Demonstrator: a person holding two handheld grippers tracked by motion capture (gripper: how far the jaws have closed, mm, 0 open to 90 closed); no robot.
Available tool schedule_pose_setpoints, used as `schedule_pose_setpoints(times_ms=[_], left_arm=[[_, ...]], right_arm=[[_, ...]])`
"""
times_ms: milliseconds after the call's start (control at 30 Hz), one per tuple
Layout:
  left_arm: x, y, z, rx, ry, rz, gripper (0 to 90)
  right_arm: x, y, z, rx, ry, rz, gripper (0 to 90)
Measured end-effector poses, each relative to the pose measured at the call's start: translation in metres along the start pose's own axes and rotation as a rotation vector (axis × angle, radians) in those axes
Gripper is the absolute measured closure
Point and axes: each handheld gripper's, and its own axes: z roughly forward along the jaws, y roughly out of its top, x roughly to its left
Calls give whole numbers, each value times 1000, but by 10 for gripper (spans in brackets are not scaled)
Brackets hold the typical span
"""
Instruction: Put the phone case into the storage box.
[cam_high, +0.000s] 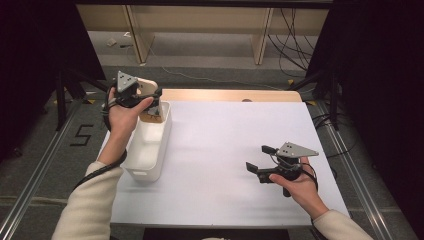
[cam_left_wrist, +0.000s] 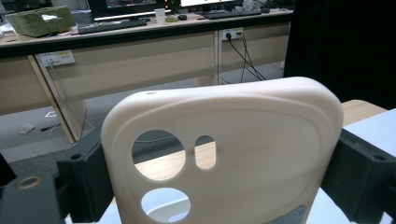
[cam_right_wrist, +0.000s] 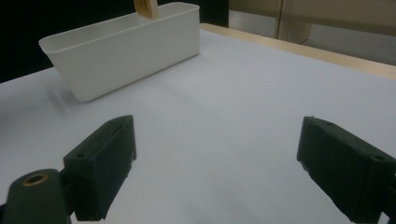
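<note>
A cream phone case (cam_left_wrist: 233, 140) with round camera holes stands upright between the jaws of my left gripper (cam_left_wrist: 222, 186), which press on its two sides. In the high view the left gripper (cam_high: 150, 100) holds this case (cam_high: 147, 87) above the far end of a white plastic bin (cam_high: 145, 175) at the table's left. A tip of the case (cam_right_wrist: 144, 8) shows over the bin (cam_right_wrist: 126, 51) in the right gripper view. My right gripper (cam_high: 259, 158) hovers low over the white table at the right, jaws wide apart (cam_right_wrist: 215, 172) with nothing between them.
The white tabletop (cam_high: 225, 150) stretches between the bin and the right hand. A wooden strip (cam_high: 230, 95) runs along its far edge. Beyond it are desk legs and cables (cam_high: 295, 45) on the floor, and dark curtains stand at both sides.
</note>
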Motion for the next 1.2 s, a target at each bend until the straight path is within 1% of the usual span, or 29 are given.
schedule_pose_setpoints(times_ms=[67,667,767,1200], left_arm=[[0,0,1,3,0,5,104],[4,0,6,6,4,-5,104],[5,0,6,8,4,1,103],[5,-1,9,12,1,-1,103]], right_arm=[[0,0,0,1,0,1,128],[0,0,0,2,3,0,129],[0,0,0,1,3,1,129],[0,0,0,1,4,1,135]])
